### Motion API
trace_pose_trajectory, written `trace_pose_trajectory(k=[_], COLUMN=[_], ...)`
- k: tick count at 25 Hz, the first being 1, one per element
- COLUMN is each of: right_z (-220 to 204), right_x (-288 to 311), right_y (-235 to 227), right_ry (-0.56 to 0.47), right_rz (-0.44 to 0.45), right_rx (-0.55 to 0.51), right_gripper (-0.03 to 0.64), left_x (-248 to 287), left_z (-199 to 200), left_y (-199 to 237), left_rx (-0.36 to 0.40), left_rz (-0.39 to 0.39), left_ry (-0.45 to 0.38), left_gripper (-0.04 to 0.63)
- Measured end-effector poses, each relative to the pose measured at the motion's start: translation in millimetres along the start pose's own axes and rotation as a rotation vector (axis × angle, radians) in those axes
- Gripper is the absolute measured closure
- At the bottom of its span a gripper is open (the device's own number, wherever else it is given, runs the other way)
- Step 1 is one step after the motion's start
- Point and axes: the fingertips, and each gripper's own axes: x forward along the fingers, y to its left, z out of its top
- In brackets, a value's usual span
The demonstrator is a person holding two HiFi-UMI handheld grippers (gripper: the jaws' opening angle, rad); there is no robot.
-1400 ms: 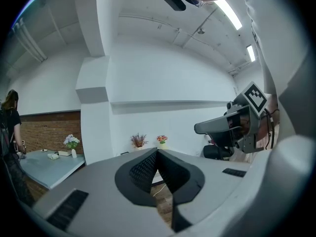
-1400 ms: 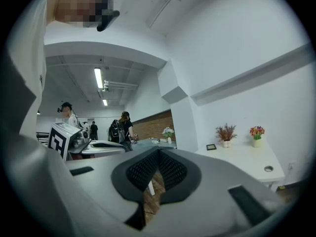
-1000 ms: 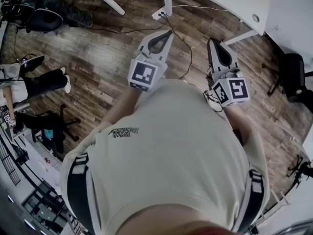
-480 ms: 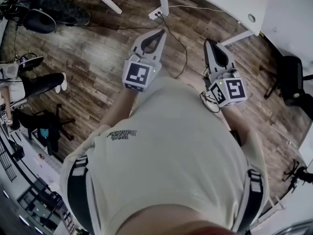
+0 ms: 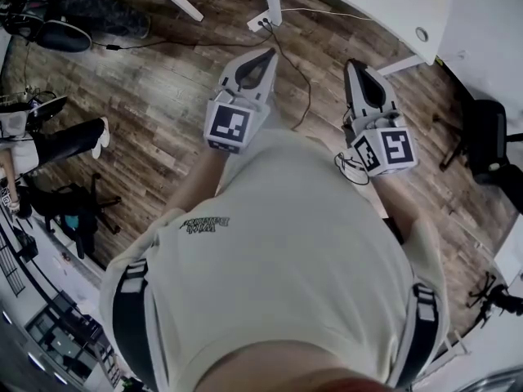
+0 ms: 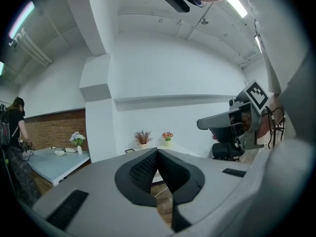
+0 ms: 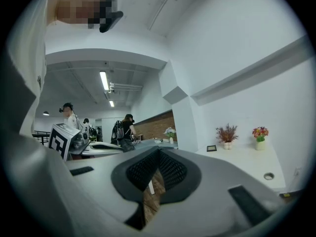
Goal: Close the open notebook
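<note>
Both grippers are held out level over the wooden floor (image 5: 163, 96), side by side and apart. The left gripper (image 5: 272, 53) has its jaws closed tip to tip with nothing between them. The right gripper (image 5: 352, 65) is closed the same way, also empty. Where the notebook lies I cannot tell, since no view shows it. Ahead of the grippers stands a white surface (image 5: 392, 6). The right gripper view shows flower pots (image 7: 227, 135) and a small frame (image 7: 211, 148) standing on it. A cable (image 5: 304, 80) trails across the floor between the grippers. Each marker cube (image 5: 231, 127) bears a black-and-white square pattern, no letters. The print on the person's shirt (image 5: 286, 268) is upside down and too small to read.
</note>
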Motion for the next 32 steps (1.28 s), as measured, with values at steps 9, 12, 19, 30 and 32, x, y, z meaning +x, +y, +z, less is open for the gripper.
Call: trace_pose_trajectory(k=[9, 12, 19, 30, 32], right_z=[-10.7, -11.7, -8.7, 5.6, 9.5], right_x=[34.3, 48.1, 92.8, 181.8, 199.6], right_y=[-19.7, -25.9, -38.8, -68.6, -73.2], right_ry=[0.016, 0.027, 0.039, 0.058, 0.059], right_rz=[-0.01, -0.018, -0.029, -0.059, -0.069], right_rx=[0.007, 0.013, 0.029, 0.05, 0.049], right_gripper=[0.615, 0.615, 0.615, 0.615, 0.615], left_x=[33.8, 45.2, 76.8, 140.8, 151.9], left_z=[-13.7, -15.2, -15.2, -12.0, -10.0], left_y=[23.1, 34.1, 68.8, 139.5, 153.6], left_rx=[-0.009, -0.009, -0.01, -0.008, -0.013], left_rz=[-0.016, -0.023, -0.044, -0.084, -0.094], left_ry=[0.001, 0.003, 0.013, 0.032, 0.031], left_gripper=[0.581, 0.581, 0.581, 0.581, 0.581])
